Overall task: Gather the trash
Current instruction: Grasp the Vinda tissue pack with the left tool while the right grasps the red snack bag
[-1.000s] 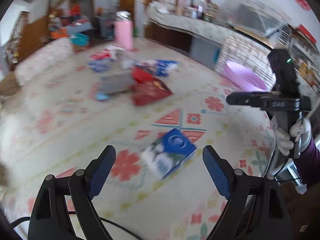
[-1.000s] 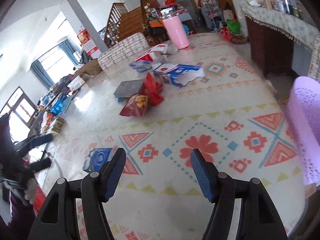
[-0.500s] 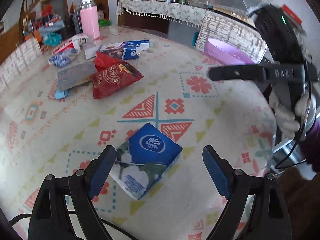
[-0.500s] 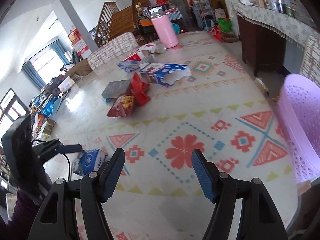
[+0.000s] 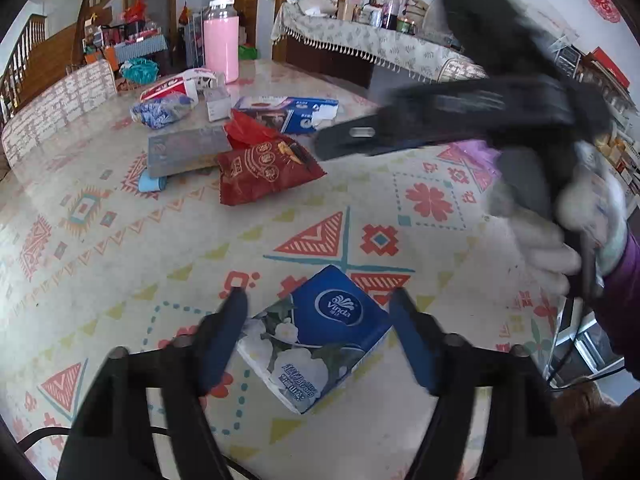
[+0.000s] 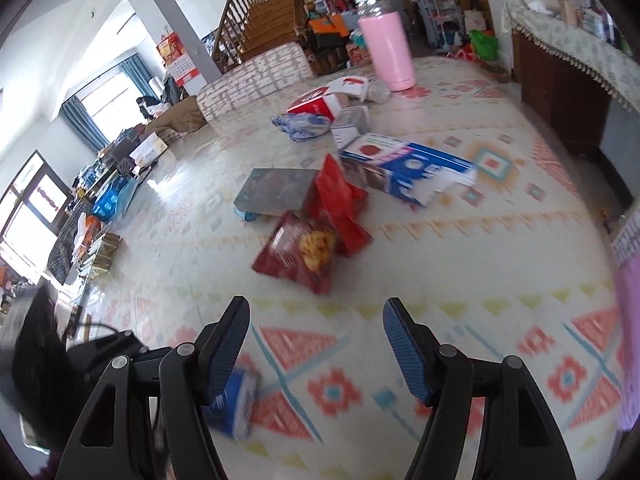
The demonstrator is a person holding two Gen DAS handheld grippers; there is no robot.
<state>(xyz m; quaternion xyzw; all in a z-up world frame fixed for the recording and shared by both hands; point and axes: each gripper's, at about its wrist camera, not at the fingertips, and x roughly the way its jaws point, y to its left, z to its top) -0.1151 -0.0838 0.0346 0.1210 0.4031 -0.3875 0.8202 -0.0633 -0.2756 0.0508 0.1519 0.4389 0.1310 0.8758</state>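
A blue and white tissue pack (image 5: 316,336) lies on the patterned tablecloth (image 5: 120,240) close in front of me. My left gripper (image 5: 318,292) straddles it, one finger on each side; its jaws are closing, and a thin gap still shows at the pads. In the right wrist view the pack (image 6: 236,404) peeks out behind the left finger. My right gripper (image 6: 317,301) stands open with only cloth between its fingers. A red snack bag (image 6: 304,256) lies just beyond it. In the left wrist view the right gripper (image 5: 440,120) is a blurred black shape in a gloved hand (image 5: 560,240).
Behind the snack bag (image 5: 264,172) lie a second red bag (image 6: 340,200), a flat grey box (image 6: 280,190), a blue and white carton (image 6: 408,172) and a red and white carton (image 6: 320,102). A tall pink bottle (image 6: 386,52) stands at the far edge. A purple basket (image 6: 628,340) sits at the right.
My left gripper has sunk over the tissue pack and its jaws have narrowed around it. The right gripper has swept across toward the red snack bags, staying open.
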